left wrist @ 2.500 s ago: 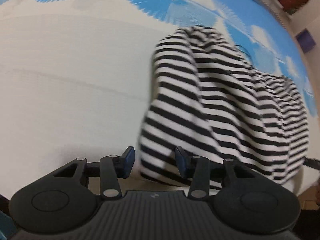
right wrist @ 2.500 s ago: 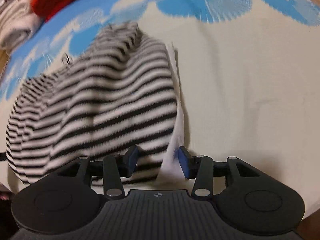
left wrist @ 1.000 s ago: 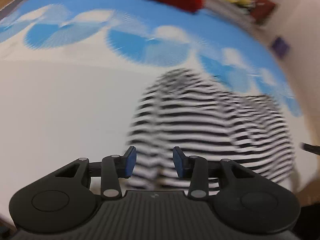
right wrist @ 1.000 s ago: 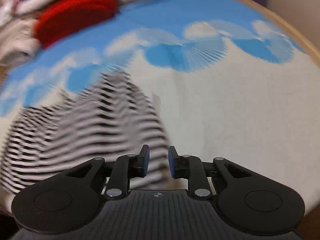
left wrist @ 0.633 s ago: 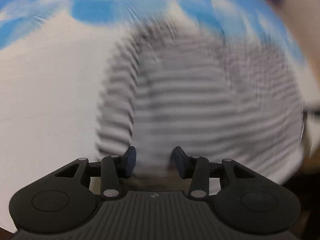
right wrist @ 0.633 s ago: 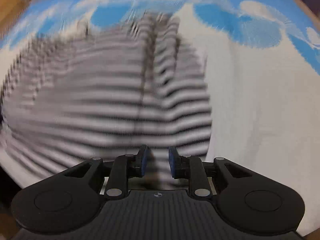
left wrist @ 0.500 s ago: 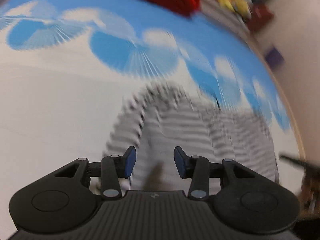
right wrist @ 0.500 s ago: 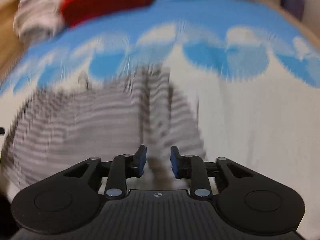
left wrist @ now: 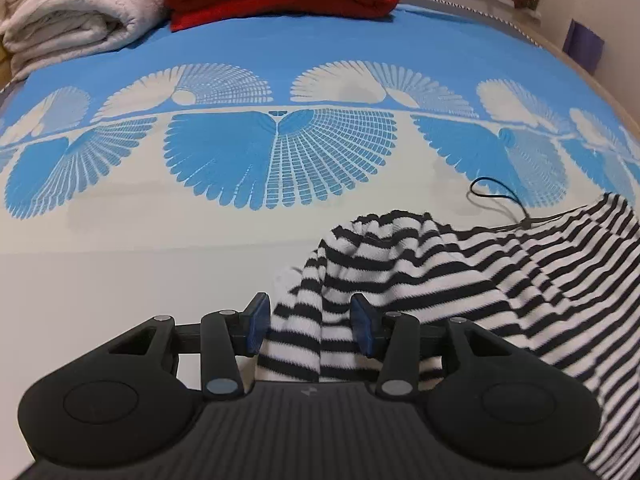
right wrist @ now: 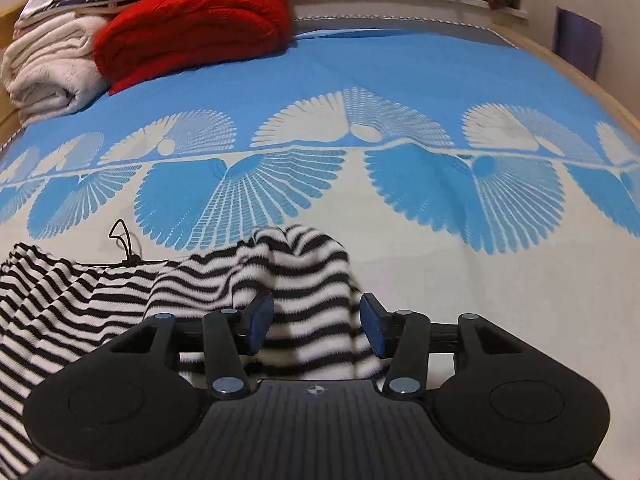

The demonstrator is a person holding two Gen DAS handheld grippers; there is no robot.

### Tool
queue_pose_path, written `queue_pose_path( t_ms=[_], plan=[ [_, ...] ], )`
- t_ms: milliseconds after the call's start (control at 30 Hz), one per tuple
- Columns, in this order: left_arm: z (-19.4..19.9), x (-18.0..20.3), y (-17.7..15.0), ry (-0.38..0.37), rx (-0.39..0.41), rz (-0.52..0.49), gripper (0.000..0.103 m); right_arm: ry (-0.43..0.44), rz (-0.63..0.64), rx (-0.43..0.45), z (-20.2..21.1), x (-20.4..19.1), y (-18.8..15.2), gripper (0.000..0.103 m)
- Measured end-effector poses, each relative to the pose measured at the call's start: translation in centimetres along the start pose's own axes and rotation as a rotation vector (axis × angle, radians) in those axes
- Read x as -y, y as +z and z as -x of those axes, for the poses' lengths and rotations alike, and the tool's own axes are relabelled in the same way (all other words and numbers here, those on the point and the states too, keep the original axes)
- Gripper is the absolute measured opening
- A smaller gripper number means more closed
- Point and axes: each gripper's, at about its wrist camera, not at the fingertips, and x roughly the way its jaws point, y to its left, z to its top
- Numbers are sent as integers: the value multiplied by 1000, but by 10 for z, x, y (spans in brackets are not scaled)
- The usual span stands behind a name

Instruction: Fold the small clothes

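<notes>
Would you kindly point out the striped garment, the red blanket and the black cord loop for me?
striped garment (left wrist: 460,280): left wrist view, on its rumpled middle.
red blanket (right wrist: 192,20): right wrist view, on the folded top.
black cord loop (left wrist: 490,192): left wrist view, on the loop's lower strand.

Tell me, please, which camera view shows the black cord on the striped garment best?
The left wrist view: the black cord lies sharp there, its loop on the bedspread. The right wrist view shows it smaller, near the left edge of the striped garment.
</notes>
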Motion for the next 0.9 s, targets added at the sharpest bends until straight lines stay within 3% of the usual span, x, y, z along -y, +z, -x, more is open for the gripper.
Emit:
queue_pose_path(
  t_ms=[33, 67, 100, 133, 233, 333, 400, 467, 600, 633, 700, 733, 833, 900],
  plan=[
    [-4, 0, 1, 1, -5, -7, 39, -6, 10, -9, -7, -1, 2, 50],
    [-7, -1, 1, -7, -14, -11, 20, -15, 18, -16, -13, -2, 3, 49],
    [-12, -2, 2, -15, -32, -17, 11, -18, 21, -20, -17, -2, 4, 48],
    [-16, -3, 3, -10, -40, -24, 8, -18, 22, -28, -22, -1, 6, 45],
    [-9, -15, 13, -10, -22, 4, 3, 7, 19, -62, -35, -1, 11, 4],
    [19, -38, 26, -11, 121, 113, 3, -18, 14, 15, -24, -3, 23, 1],
    [23, -48, 29, 1, 164, 175, 3, -37, -87, 138, -3, 7, 38, 0],
    [5, -45, 28, 31, 105, 149, 3, -52, -183, 214, 2, 18, 42, 1],
    [-29, -36, 20, 13, -111, 113, 11, -90, -135, -6, -48, 10, 22, 1],
    [-24, -34, 21, 22, -94, 91, 14, -87, -126, -43, -52, 7, 20, 2],
    [2, -34, 24, 26, 8, 74, 37, -103, -129, -34, -43, 6, 23, 3],
    [14, -36, 25, 5, 53, 88, 48, -104, -138, 3, -32, 8, 28, 9],
    [34, -35, 21, -128, 94, 109, 49, -26, -166, 81, 5, 16, 30, 12],
    [34, -23, 18, -278, 56, 57, 48, 76, -124, 73, 20, 15, 25, 12]
  ],
)
